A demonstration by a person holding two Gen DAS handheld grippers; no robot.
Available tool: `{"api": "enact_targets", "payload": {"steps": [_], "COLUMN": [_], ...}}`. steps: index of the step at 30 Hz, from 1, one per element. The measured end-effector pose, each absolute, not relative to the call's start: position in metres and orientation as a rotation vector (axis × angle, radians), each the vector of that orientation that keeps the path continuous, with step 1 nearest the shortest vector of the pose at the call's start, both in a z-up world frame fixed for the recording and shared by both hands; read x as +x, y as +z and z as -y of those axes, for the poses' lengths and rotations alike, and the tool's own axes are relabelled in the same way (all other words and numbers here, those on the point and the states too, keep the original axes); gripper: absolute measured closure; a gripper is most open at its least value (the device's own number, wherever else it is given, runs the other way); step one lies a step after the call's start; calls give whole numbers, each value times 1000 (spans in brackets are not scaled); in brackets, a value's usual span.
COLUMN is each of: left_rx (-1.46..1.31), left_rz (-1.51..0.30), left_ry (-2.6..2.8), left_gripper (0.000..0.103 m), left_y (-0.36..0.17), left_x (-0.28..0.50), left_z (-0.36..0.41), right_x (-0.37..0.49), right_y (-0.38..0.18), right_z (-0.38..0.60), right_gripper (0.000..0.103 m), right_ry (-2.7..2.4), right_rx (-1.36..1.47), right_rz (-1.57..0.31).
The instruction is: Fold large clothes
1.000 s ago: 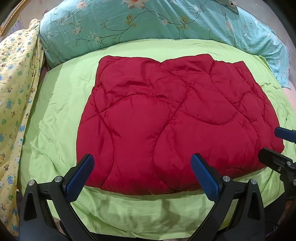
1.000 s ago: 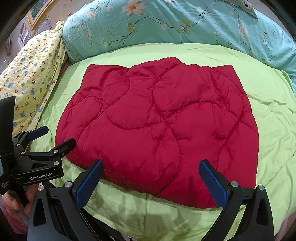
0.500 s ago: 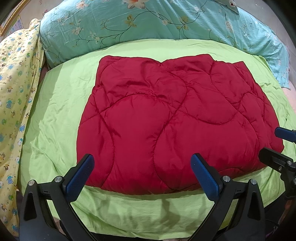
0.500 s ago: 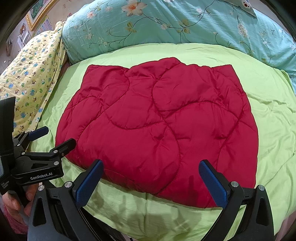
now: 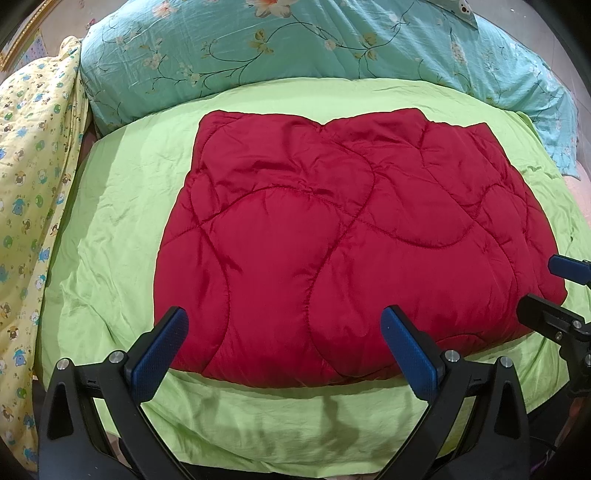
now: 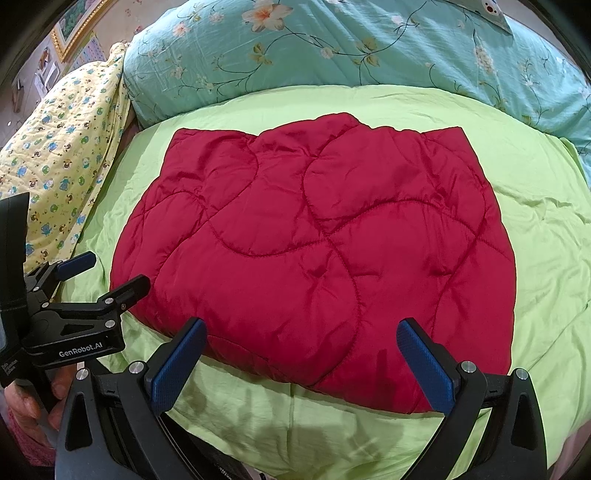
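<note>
**Red quilted garment folded flat on bed, both grippers spread and empty**

Lime-green bedsheet covers the bed and fills most of both views, wrinkled, with a seam or crease running toward the near edge. Teal floral duvet is bunched along the far side of the bed, touching the green sheet's far edge. Yellow cartoon-print blanket is heaped at the left, beside the teal duvet.

Red quilted garment lies centred on the green sheet, folded into a rough rectangle, puffy, with curved stitch lines across the top. Its near edge sits just ahead of both grippers; the far edge stops short of the teal duvet. In the right wrist view the same garment looks wider at the near end.

Left gripper is spread wide, blue pads apart, nothing between them, low at the garment's near edge. Right gripper is likewise spread wide and empty, at the near edge. Whether either touches the fabric, cannot tell.

A framed picture hangs on the wall at top left, right wrist view.
</note>
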State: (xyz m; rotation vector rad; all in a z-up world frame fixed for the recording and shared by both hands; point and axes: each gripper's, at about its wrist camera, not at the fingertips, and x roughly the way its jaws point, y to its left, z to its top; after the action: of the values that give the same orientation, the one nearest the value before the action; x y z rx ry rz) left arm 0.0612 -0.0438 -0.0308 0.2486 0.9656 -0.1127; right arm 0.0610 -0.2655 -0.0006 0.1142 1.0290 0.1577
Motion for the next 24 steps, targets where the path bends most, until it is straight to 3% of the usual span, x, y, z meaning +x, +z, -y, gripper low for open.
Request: {"api": "enact_targets", "payload": {"steps": [24], "left_rx": [252], "left_rz": [-972], "left_ry": [-110], "left_gripper": [0], "left_y": [-35], "left_x": [65], "left_z": [43], "right_x": [64], "right_y": [-5], "right_z": [276], "right_gripper": [0], "right_ry": [153], "right_rx": [140], "right_rz": [-1038]}}
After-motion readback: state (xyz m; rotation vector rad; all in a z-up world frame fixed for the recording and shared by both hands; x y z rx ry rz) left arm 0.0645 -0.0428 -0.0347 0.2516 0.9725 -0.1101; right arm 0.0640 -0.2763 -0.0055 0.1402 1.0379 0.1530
